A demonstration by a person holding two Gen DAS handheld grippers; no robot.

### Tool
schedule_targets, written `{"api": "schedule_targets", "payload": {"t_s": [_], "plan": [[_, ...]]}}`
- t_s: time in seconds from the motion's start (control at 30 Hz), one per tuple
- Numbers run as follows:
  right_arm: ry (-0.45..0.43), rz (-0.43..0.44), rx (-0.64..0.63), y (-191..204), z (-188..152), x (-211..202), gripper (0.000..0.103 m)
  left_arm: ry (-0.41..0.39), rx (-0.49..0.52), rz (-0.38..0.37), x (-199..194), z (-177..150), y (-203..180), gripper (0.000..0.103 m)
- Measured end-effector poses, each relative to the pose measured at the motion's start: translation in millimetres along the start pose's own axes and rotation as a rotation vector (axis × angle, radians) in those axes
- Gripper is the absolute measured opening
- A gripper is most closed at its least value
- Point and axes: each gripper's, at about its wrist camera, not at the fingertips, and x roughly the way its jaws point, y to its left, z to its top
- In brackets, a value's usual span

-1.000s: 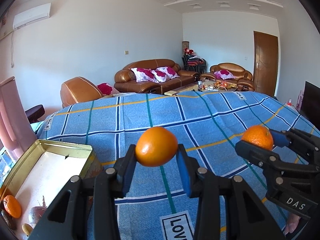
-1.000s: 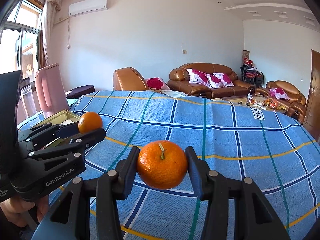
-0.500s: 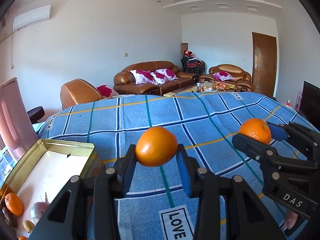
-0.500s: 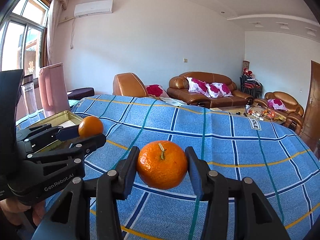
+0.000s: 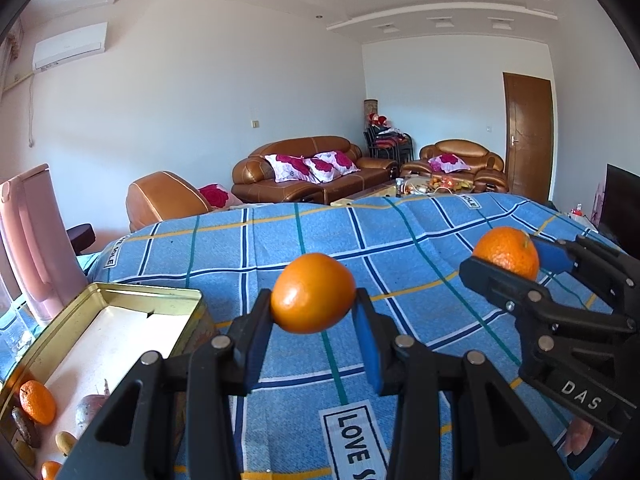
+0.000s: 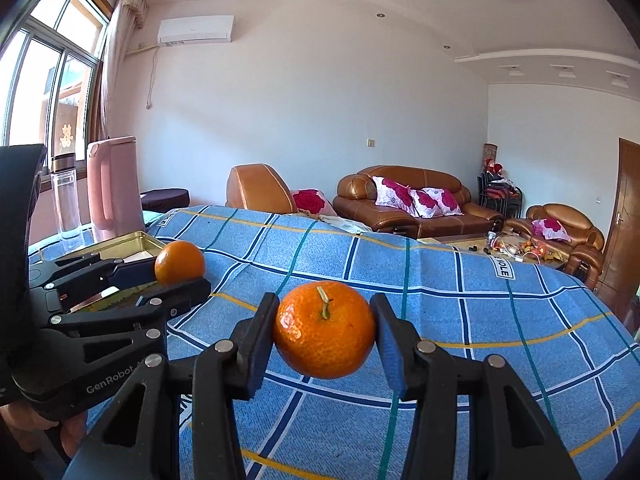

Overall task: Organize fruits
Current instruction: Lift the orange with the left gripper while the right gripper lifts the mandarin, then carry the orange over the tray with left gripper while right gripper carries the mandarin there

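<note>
two grippers each pinched one orange above the blue cloth (image 5: 400,248): left gripper (image 5: 314,316) clamped a smooth orange (image 5: 313,293) at frame centre, right gripper (image 6: 325,338) clamped a stemmed, dimpled mandarin (image 6: 325,329). one gold tin (image 5: 100,292) sat lower left.

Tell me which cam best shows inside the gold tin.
Left wrist: it looks down into the gold tin, showing its pale floor and a mandarin at the near end. Right wrist catches only the tin's rim behind the left gripper.
</note>
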Motion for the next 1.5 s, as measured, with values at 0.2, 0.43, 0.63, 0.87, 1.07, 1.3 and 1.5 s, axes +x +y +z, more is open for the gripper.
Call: {"api": "schedule_targets", "payload": {"t_s": [0.2,0.43,0.63,0.87,1.07,1.3,1.5], "plan": [[-0.013,-0.009,-0.005,1.9,1.6,-2.6,0.049,-0.007,-0.005,-0.005,-4.2,-1.2,1.2,0.041],[-0.007,0.016,0.014,3.3,1.7,-2.3,0.049,0.009,-0.033,-0.019,-5.0,-3.2,9.2,0.041],[0.018,0.042,0.049,1.1,2.2,3.8,0.049,0.021,-0.044,-0.026,-4.9,-4.8,12.3,0.041],[0.048,0.063,0.046,9.5,0.8,4.9,0.049,0.039,-0.053,-0.038,-8.1,-8.0,16.5,0.041],[0.080,0.077,0.067,13.5,-1.2,3.6,0.049,0.041,-0.061,-0.031,-15.4,-10.8,21.9,0.041],[0.093,0.090,0.074,25.2,-1.2,-5.1,0.049,0.039,-0.076,-0.020,-26.6,-15.4,33.3,0.041],[0.087,0.108,0.075,38.4,1.2,-18.3,0.049,0.038,-0.095,-0.017,-38.5,-22.3,46.0,0.041]]}}
